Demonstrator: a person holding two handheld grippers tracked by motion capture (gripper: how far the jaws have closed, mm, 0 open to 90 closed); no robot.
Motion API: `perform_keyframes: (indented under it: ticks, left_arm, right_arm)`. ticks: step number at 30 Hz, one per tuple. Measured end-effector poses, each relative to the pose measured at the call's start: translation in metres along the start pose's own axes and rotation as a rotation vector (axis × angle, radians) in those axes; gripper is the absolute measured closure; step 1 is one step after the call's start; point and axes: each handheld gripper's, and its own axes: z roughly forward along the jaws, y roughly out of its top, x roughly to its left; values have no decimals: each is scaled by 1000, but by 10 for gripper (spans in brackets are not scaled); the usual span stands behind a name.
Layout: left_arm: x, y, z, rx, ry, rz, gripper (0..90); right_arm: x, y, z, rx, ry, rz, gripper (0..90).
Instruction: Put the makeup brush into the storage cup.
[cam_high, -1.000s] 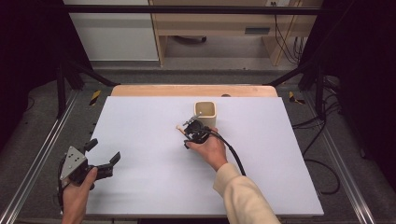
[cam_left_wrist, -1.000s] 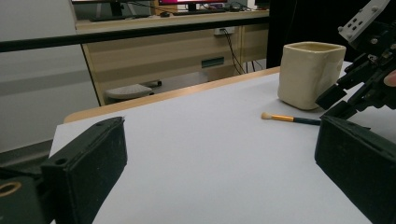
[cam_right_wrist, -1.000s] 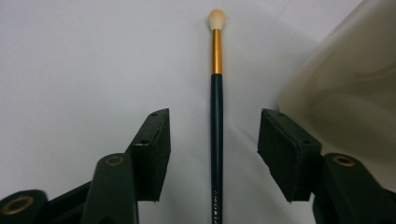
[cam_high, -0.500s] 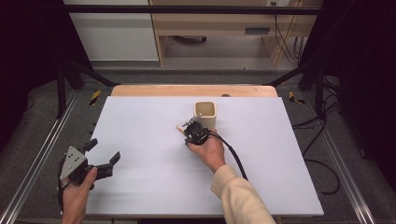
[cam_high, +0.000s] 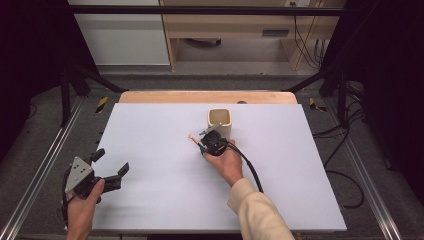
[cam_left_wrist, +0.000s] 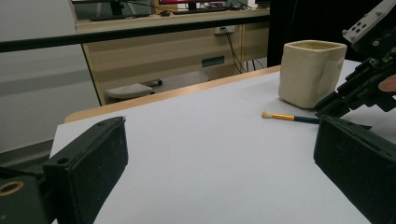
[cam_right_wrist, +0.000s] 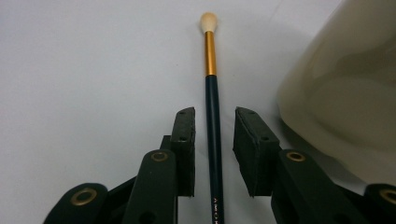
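A small brush (cam_right_wrist: 211, 56) with a dark handle, gold ferrule and pale tip lies flat on the white table (cam_high: 150, 125), just left of a cream square cup (cam_high: 220, 121). My right gripper (cam_right_wrist: 214, 116) is low over the brush handle. Its jaws have just been closing and stand either side of the handle with a small gap on each side, so it is open. The left gripper view shows the brush (cam_left_wrist: 289, 117) and the cup (cam_left_wrist: 312, 72) with my right gripper (cam_left_wrist: 345, 100) behind them. My left gripper (cam_high: 111, 161) is wide open near the front left corner, with nothing between its jaws.
A wooden strip (cam_high: 200, 96) edges the table's far side. Metal rails (cam_high: 45, 165) run along both sides. Beyond the table stand a wooden desk (cam_high: 240, 25) and loose cables (cam_high: 345, 130) on the floor at right.
The right gripper's jaws have narrowed around the brush handle, and the hand stayed by the cup. The left hand and gripper have not moved.
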Motion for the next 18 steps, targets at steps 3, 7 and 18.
perform_keyframes:
  ticks: [3,7,18]
  left_arm:
    - [0,0,0,-1,1,0,23]
    - [0,0,0,-1,1,0,23]
    - [0,0,0,1,1,1,24]
  right_arm:
    - [0,0,1,1,1,13,703]
    - [0,-1,3,2,8,17,713]
    - [-2,-1,6,15,17,29,758]
